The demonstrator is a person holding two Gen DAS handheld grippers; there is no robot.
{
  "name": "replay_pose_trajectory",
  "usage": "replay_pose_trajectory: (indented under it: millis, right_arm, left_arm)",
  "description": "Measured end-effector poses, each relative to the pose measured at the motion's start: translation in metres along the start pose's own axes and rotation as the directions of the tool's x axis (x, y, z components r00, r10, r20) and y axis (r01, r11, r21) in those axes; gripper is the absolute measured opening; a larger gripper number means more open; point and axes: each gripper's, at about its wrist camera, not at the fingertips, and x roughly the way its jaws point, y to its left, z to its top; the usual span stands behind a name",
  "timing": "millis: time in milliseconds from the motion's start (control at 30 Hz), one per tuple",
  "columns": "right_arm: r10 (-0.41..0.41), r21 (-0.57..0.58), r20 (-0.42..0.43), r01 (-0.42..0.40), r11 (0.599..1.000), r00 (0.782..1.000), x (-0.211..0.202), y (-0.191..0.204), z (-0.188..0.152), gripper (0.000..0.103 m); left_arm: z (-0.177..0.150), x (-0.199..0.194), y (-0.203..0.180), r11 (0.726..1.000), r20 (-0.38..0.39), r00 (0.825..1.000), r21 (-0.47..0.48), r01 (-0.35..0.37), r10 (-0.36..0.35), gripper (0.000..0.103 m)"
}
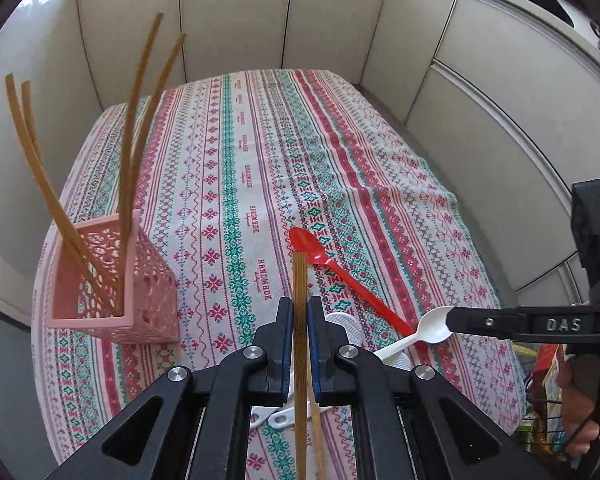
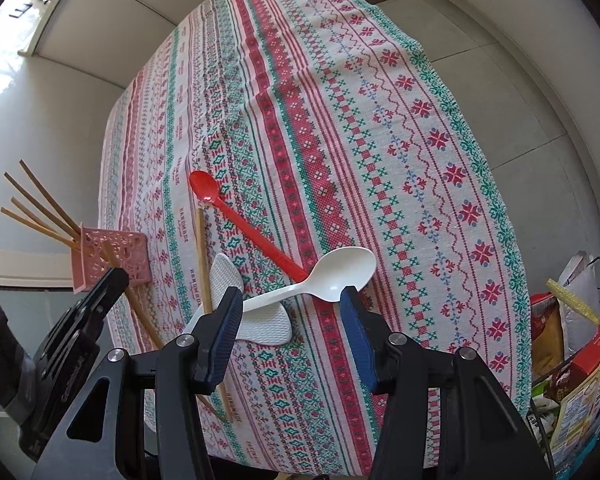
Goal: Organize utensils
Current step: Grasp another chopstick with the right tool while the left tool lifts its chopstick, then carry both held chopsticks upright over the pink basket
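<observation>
My left gripper [image 1: 300, 308] is shut on a wooden chopstick [image 1: 300, 320] and holds it above the patterned tablecloth [image 1: 240, 152]. It also shows at the lower left of the right wrist view [image 2: 112, 284]. A pink lattice basket [image 1: 116, 280] at the left holds several chopsticks [image 1: 136, 120]. My right gripper [image 2: 292, 312] is open, its jaws wide just above a white spoon [image 2: 332, 276]. That spoon lies across a red spoon [image 2: 244, 224] and white paddles [image 2: 228, 280]. Another chopstick [image 2: 201, 256] lies on the cloth.
Pale cabinet panels [image 1: 480, 92] ring the table. Boxes and bags sit in a wire rack [image 2: 580, 360] off the table's right edge. The table edge falls off close behind the basket [image 2: 112, 256].
</observation>
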Motion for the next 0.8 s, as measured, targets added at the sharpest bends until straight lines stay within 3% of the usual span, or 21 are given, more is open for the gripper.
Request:
replay_pose_trajectory:
  millis: [300, 533, 667, 800]
  right_arm:
    - [-0.008, -0.042, 0.025, 0.009, 0.999, 1.0, 0.013, 0.024, 0.014, 0.053]
    - [0.066, -0.046, -0.006, -0.066, 0.997, 0.998, 0.039, 0.043, 0.027, 0.052]
    - [0.132, -0.033, -0.057, -0.134, 0.99, 0.99, 0.066, 0.061, 0.035, 0.037]
    - [0.098, -0.049, -0.081, -0.103, 0.994, 0.992, 0.091, 0.077, 0.039, 0.027]
  left_arm:
    - [-0.003, -0.051, 0.026, 0.999, 0.119, 0.993, -0.038, 0.018, -0.014, 0.007]
    - [-0.008, -0.07, 0.049, 0.997, 0.162, 0.987, -0.073, 0.02, -0.008, 0.007]
    - [-0.009, -0.078, 0.059, 0.995, 0.177, 0.984, -0.093, 0.029, -0.013, 0.007]
    - [-0.009, -0.084, 0.067, 0.995, 0.192, 0.981, -0.101, 0.027, -0.007, 0.007]
